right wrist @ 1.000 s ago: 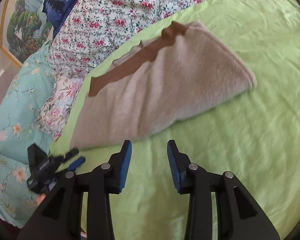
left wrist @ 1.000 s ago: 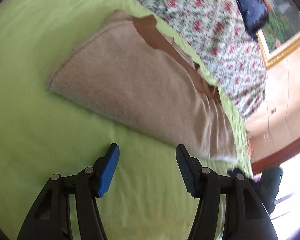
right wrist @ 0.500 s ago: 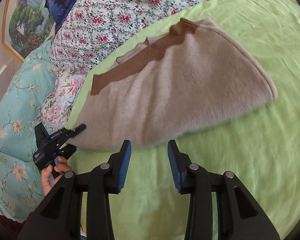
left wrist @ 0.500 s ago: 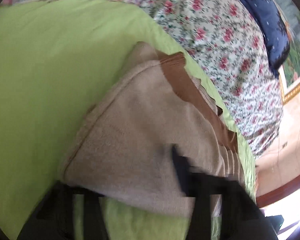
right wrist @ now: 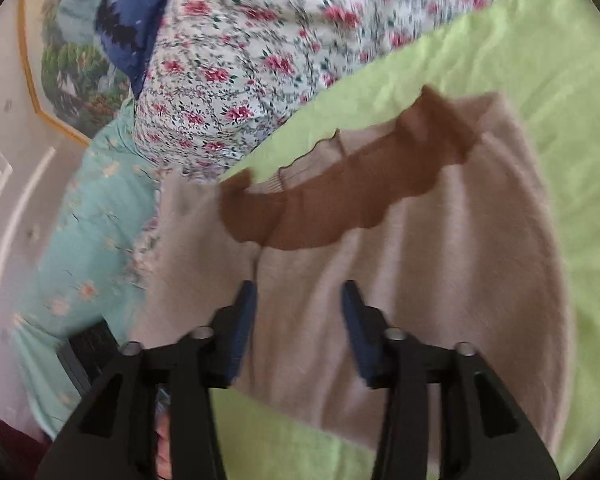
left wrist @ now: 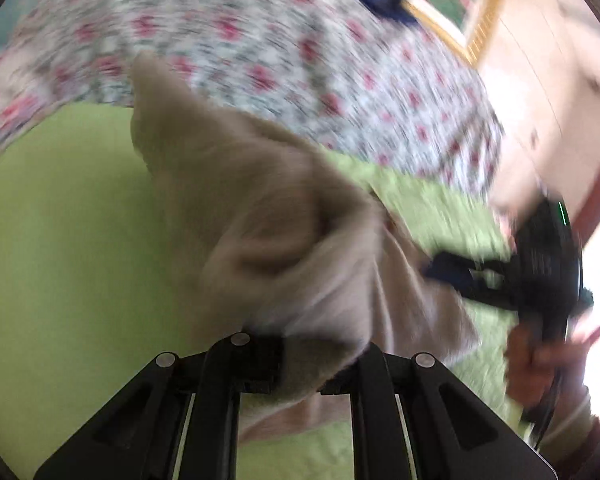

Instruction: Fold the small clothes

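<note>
A beige knit garment (right wrist: 440, 260) with a brown scalloped band (right wrist: 340, 200) lies on the green bedspread (right wrist: 560, 60). In the blurred left wrist view, my left gripper (left wrist: 320, 364) has its jaws closing on a bunched fold of the beige garment (left wrist: 260, 208), which is raised off the bedspread (left wrist: 60, 240); the cloth hides the fingertips. My right gripper (right wrist: 300, 312) hovers over the garment's near half below the brown band, jaws opening, with cloth beneath them and nothing pinched. The right gripper (left wrist: 460, 276) also shows at the right of the left wrist view, held by a hand (left wrist: 532, 360).
A floral quilt (right wrist: 260, 40) and a navy pillow (right wrist: 140, 8) lie behind the garment. A teal flowered sheet (right wrist: 80, 240) hangs at the left. A framed painting (right wrist: 72, 80) is on the wall. A dark object (right wrist: 88, 348) sits low at the left.
My left gripper moved onto the garment's edge, shut on it and lifted and rolled it. My right gripper moved forward over the garment and its jaws spread wider.
</note>
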A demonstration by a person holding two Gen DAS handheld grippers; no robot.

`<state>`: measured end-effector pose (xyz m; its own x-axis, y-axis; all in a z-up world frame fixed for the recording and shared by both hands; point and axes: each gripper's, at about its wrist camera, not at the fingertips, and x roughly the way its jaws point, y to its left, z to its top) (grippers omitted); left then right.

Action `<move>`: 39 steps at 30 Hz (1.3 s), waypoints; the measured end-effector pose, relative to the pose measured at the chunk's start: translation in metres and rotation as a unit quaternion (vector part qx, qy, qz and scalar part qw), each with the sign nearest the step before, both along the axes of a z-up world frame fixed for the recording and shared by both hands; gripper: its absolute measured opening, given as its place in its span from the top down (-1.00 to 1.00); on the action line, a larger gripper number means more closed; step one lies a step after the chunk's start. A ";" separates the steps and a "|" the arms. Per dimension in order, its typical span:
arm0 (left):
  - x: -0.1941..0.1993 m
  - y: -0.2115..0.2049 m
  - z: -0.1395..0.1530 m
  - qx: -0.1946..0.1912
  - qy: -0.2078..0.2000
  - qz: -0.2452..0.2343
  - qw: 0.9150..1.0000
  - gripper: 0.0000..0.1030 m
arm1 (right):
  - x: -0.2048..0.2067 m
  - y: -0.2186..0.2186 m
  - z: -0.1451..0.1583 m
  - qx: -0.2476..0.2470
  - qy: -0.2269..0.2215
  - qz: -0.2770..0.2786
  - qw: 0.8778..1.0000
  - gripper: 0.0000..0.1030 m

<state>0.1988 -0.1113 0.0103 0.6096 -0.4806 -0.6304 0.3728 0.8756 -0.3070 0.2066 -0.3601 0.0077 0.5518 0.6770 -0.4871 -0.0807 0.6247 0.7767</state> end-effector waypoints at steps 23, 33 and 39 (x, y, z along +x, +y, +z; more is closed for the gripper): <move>-0.006 -0.095 0.025 0.020 -0.033 -0.102 0.994 0.82 | 0.063 0.015 0.079 -0.157 -0.092 0.070 0.981 0.64; 0.001 -0.183 -0.037 0.041 0.041 -0.163 0.985 0.82 | 0.051 -0.065 -0.012 -0.188 -0.006 0.020 0.982 0.64; -0.007 -0.189 -0.040 0.055 0.037 -0.167 0.984 0.71 | 0.048 -0.061 -0.014 -0.205 -0.026 0.026 0.978 0.57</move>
<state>0.1920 -0.3006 -0.0297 0.3792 -0.5724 -0.7270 0.6254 0.7376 -0.2546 0.2549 -0.4210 -0.0058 0.5536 0.4580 -0.6955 -0.1532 0.8769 0.4556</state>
